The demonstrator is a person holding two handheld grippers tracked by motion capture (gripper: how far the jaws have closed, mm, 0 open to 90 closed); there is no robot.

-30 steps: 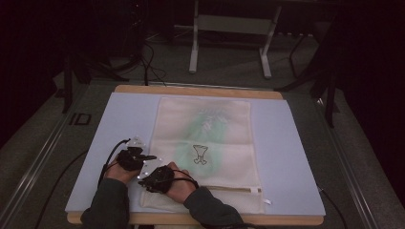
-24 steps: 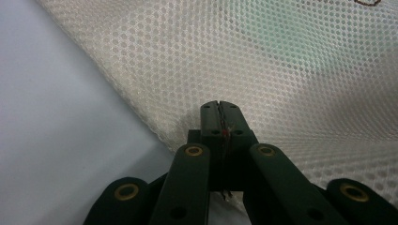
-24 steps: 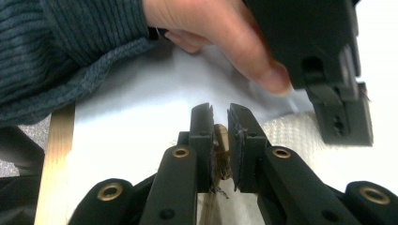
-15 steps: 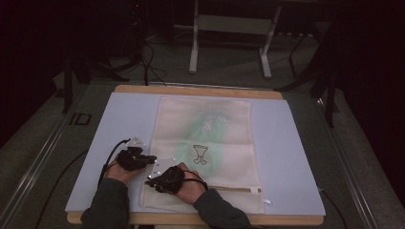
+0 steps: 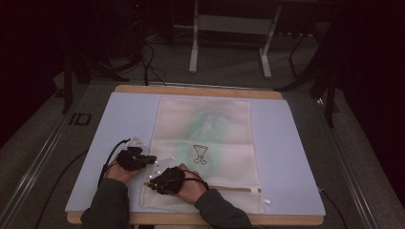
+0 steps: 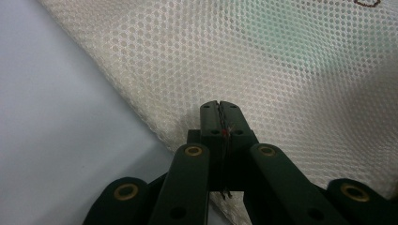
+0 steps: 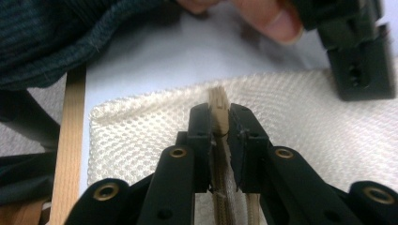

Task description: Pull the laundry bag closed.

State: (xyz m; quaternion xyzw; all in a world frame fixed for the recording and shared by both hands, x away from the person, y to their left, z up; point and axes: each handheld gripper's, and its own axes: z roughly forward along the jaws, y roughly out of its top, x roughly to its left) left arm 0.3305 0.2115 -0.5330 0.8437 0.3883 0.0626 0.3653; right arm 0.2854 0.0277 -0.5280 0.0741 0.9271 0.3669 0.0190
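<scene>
A cream mesh bag [image 5: 210,143] lies flat on a pale blue mat [image 5: 296,143], with something green inside it and a zipper [image 5: 234,189] along its near edge. My left gripper [image 5: 153,160] rests at the bag's left edge. In the left gripper view it [image 6: 219,115] is shut over the mesh [image 6: 263,56], with a thin layer pinched between the jaws. My right gripper [image 5: 150,183] is at the bag's near left corner. In the right gripper view it [image 7: 218,117] is shut on the beige zipper tape [image 7: 218,96]. The left gripper [image 7: 361,70] sits close beyond it.
The mat covers a wooden table whose edge [image 5: 191,89] shows at the back and at the near side [image 7: 70,140]. A dark sleeve [image 7: 56,37] lies near the corner. A metal stand [image 5: 229,28] and cables are on the floor behind.
Both hands stay at the bag's near left corner. The right hand nudged slightly right, then back left; the left gripper crept a little toward the bag.
</scene>
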